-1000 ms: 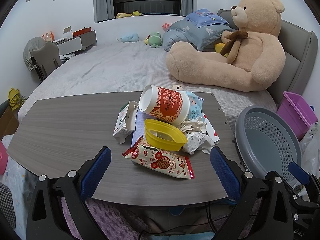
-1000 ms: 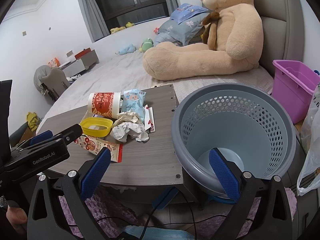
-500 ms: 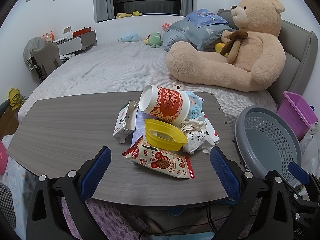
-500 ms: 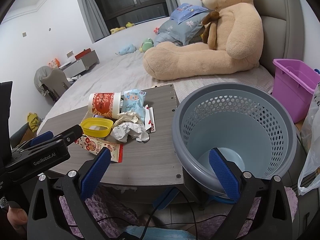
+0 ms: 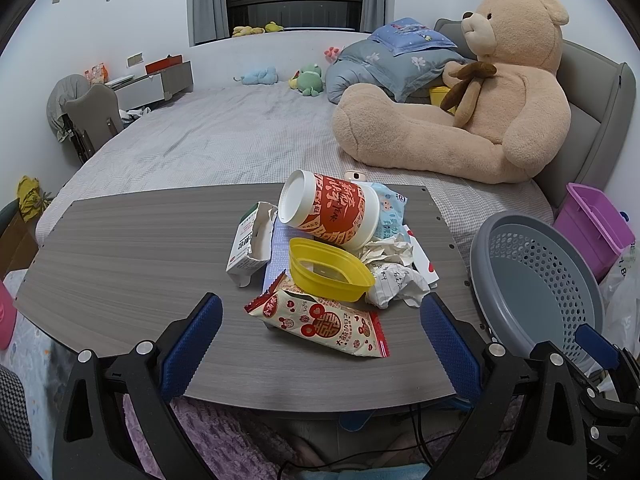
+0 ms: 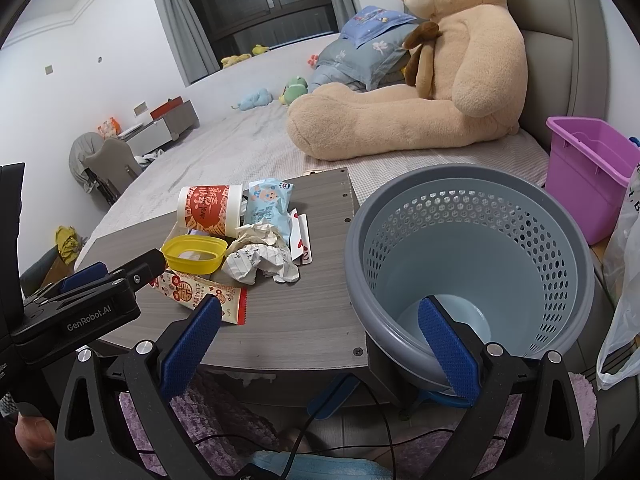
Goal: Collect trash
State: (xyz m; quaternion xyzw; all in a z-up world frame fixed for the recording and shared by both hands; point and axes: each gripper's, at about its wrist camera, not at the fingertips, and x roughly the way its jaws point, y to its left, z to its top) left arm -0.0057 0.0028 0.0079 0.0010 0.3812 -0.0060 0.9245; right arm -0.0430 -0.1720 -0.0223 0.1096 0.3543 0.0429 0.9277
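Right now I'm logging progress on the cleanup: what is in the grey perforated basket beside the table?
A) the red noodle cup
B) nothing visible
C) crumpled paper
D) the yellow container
B: the right wrist view shows the grey basket with a bare inside and floor.

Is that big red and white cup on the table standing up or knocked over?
Knocked over. The red and white cup lies on its side atop the trash pile, its white round end facing sideways rather than up; the right wrist view shows the same.

1. The left gripper (image 5: 320, 338) hangs level at the near side, its blue-padded fingers (image 5: 192, 346) spread wide, holding nothing.
2. The right gripper (image 6: 320, 338) hangs just right of it, equally wide and unloaded.
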